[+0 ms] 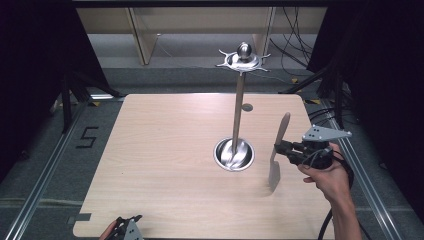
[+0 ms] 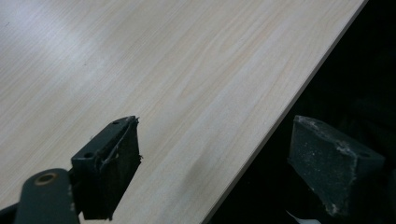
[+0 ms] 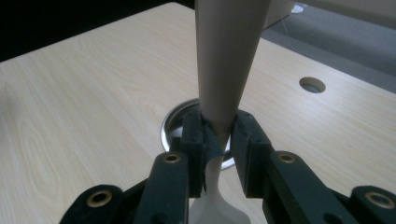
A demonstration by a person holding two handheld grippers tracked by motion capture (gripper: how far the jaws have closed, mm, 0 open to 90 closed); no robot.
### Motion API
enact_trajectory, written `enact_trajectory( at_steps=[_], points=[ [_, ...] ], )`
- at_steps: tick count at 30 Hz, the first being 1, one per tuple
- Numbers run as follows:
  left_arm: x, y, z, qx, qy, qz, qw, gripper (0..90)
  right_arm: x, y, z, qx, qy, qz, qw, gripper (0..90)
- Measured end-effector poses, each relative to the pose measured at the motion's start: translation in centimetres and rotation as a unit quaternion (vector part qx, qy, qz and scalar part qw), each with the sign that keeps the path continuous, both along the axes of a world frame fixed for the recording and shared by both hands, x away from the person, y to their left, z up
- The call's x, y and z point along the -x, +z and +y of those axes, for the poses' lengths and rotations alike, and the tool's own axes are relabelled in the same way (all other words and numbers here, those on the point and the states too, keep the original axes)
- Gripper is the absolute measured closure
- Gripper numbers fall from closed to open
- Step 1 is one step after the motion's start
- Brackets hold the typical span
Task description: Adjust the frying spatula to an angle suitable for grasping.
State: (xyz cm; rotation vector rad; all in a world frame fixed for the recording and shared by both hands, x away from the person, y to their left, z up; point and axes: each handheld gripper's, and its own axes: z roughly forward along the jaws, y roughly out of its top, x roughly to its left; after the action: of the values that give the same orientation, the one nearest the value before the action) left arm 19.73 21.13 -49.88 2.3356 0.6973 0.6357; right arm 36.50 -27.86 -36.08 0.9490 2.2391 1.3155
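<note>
Right gripper: jaws clamped on a spatula, held upright above the table, right of the stand. Left gripper: jaws wide apart, holding nothing, at the table's near edge.

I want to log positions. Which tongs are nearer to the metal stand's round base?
Right. The right tongs hold a spatula just beside the base; the left tongs are far off at the table's near edge.
</note>
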Motion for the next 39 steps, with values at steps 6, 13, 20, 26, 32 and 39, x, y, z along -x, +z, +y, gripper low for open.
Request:
enact_trajectory(
  at_steps=[6,13,20,26,32,39],
  points=[
    [-0.1,-0.1,0.0,-0.001,-0.002,0.000,1.0000,15.7,0.1,0.5,0.2,-0.011,0.006,-0.005,0.9999,76.3],
    [0.0,-0.1,0.1,-0.001,0.000,0.003,1.0000,15.7,0.2,1.4,0.8,-0.022,0.011,-0.011,0.9996,76.3],
    [-0.2,-0.2,0.1,-0.007,0.010,0.005,0.9999,15.7,0.0,2.4,0.9,-0.027,0.013,-0.016,0.9994,76.2],
    [-0.2,-0.2,0.1,-0.008,0.008,0.005,0.9999,15.7,-0.6,4.0,1.2,-0.021,0.011,-0.025,0.9994,76.2],
    [-0.2,-0.2,0.1,-0.009,0.008,0.005,0.9999,15.7,-1.4,6.3,1.7,-0.018,0.015,-0.031,0.9992,76.2],
    [-0.1,-0.1,0.1,-0.009,0.014,0.004,0.9999,15.7,-2.6,7.5,2.3,-0.003,0.017,-0.044,0.9989,76.2]
  ],
)
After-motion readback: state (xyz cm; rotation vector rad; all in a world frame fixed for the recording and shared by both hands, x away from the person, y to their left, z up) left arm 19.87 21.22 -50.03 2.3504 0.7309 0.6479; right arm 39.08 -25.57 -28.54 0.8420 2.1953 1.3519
